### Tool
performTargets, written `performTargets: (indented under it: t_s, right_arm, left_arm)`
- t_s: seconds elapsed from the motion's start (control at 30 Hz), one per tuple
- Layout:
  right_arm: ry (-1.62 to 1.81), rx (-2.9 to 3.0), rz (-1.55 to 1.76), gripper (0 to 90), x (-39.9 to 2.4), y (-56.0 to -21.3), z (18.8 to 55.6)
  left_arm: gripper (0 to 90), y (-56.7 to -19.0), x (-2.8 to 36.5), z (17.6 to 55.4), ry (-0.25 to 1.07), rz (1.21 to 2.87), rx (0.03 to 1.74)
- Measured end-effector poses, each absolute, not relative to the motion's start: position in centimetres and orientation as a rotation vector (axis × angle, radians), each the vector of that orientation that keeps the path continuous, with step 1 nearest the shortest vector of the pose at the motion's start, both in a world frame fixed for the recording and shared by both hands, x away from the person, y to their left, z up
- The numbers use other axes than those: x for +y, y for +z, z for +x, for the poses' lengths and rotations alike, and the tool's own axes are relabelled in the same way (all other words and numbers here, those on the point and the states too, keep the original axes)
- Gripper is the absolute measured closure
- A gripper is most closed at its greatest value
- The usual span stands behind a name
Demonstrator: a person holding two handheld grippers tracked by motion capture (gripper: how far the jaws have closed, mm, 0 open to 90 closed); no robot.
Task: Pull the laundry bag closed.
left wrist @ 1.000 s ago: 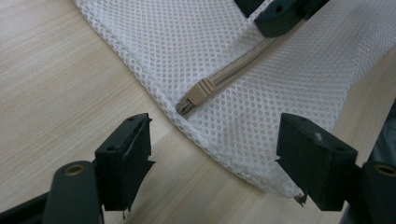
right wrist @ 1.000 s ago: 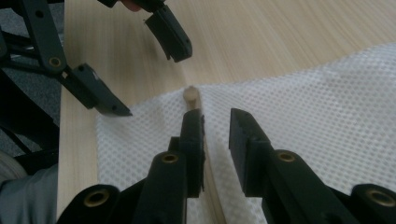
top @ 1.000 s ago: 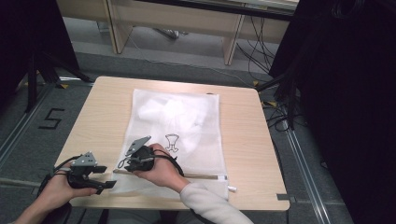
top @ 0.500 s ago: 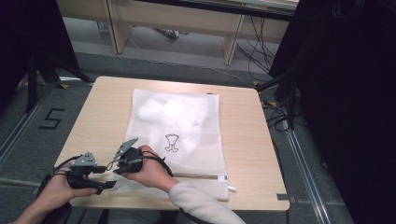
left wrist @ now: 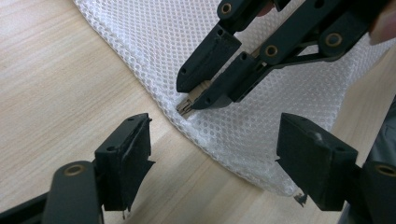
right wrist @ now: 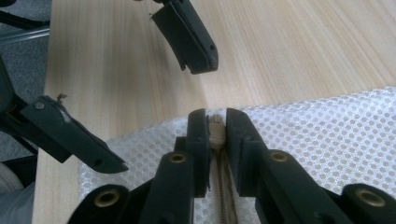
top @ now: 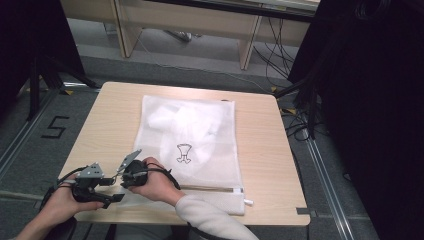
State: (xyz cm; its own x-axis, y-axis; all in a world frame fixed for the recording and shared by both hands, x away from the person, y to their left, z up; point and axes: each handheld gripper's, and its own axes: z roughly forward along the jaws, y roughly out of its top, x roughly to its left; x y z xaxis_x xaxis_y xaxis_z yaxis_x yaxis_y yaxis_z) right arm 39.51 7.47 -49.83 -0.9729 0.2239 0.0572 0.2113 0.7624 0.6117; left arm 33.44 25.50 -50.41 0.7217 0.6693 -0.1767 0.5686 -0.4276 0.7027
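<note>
Mesh laundry bag [top: 192, 145] lies flat on the light wooden table [top: 260, 130], its long side running away from me, with a white bundle of cloth visible through the netting in its far half and a small black drawing on its middle. Its zipper [top: 210, 188] runs along the near edge, and the white tab at the zipper's right end sticks out past the bag's corner.

I work at the near left corner of the bag. My right gripper [right wrist: 216, 125] has just been closing, and its two black jaws now pinch the small beige zipper end piece [right wrist: 215, 131] at that corner, with the zipper teeth running back between the jaws toward the camera. From my left gripper's view the same grip shows from the other side: the right gripper [left wrist: 201, 93] comes down from the upper right and clamps the beige piece [left wrist: 187, 105] right at the curved edge of the mesh. In the high view my right hand [top: 150, 180] rests on the bag's near left corner, the sleeve reaching across the table's front edge.

My left gripper [left wrist: 212, 158] stands wide, nothing between its jaws. One jaw hangs over bare wood just beside the bag's edge, the other over the mesh near the corner; I cannot tell whether either touches. In the high view it [top: 112, 192] sits just left of my right hand, near the table's front left corner.
</note>
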Motion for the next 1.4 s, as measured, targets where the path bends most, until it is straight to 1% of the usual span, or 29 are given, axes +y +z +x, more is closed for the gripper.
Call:
performTargets:
  t_s: [0.2,0.23,0.27,0.3,0.33,0.4,0.47,0.5,0.63,0.83,0.93,0.97,1.1,1.4]
  right_arm:
    - [1.042,2.929,0.370,82.0,7.3,-49.3,39.5]
    - [1.048,2.929,0.375,82.1,7.2,-49.2,39.5]
    - [1.033,2.927,0.382,82.1,7.2,-48.9,39.4]
    - [1.031,2.918,0.368,82.1,7.1,-48.7,39.5]
    - [1.042,2.923,0.383,82.1,7.0,-48.5,39.4]
    - [1.056,2.920,0.359,82.1,6.9,-48.1,39.5]
    - [1.056,2.916,0.365,82.2,6.8,-47.6,39.4]
    - [1.057,2.901,0.353,82.1,6.8,-47.5,39.4]
    - [1.072,2.901,0.347,82.2,6.6,-46.9,39.1]
    - [1.070,2.896,0.344,82.2,6.2,-46.6,38.9]
    - [1.066,2.900,0.342,82.2,6.0,-46.6,38.8]
    - [1.059,2.904,0.336,82.1,5.9,-46.5,38.8]
    - [1.064,2.905,0.352,82.2,5.4,-46.6,38.6]
    - [1.028,2.924,0.366,82.4,4.3,-47.2,38.2]
  left_arm:
    - [27.0,-50.3,25.6,33.6,0.169,2.148,0.934]
    - [27.5,-50.3,25.5,33.4,0.158,2.109,0.971]
    - [27.8,-50.3,25.5,33.5,0.166,2.104,0.962]
    - [28.6,-50.2,25.6,33.6,0.168,2.121,0.959]
    - [29.4,-50.3,25.4,33.6,0.156,2.088,0.966]
    - [31.5,-50.4,25.4,33.6,0.150,2.083,0.978]
    - [34.6,-50.4,25.4,33.8,0.114,2.080,0.993]
    - [36.9,-50.5,25.4,33.9,0.105,2.093,0.984]
    - [48.2,-50.6,25.2,34.3,0.073,2.052,0.994]
    - [69.5,-50.8,24.8,34.6,0.014,2.054,1.005]
    - [79.6,-50.5,24.9,34.6,0.010,2.056,1.032]
    - [81.7,-50.5,24.9,34.6,0.001,2.053,1.038]
    - [84.2,-50.3,24.7,34.5,-0.012,2.050,1.043]
    - [85.3,-50.2,24.7,34.5,-0.056,2.019,1.048]
